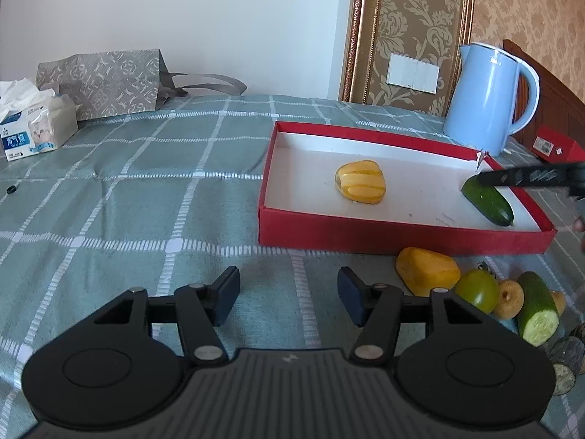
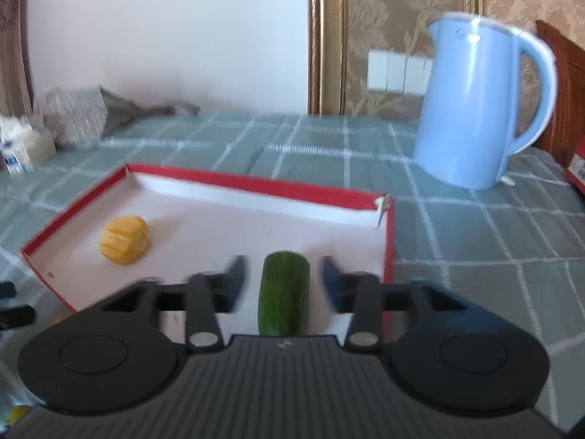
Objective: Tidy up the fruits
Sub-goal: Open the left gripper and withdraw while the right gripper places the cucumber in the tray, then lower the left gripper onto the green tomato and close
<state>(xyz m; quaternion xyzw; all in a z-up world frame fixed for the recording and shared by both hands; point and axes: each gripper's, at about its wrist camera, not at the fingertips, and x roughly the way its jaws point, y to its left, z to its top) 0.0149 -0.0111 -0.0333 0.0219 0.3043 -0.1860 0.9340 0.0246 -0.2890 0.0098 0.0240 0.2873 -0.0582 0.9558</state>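
Though the view blurs, cucumber apparently lies untouched between right claw pads.

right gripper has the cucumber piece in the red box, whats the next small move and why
Probably draw the right gripper straight back and up, clear of the dark green cucumber piece. Its pads stand apart with gaps either side, and the piece lies on the white floor of the shallow red cardboard box. More produce, like the yellow pepper piece, waits outside.
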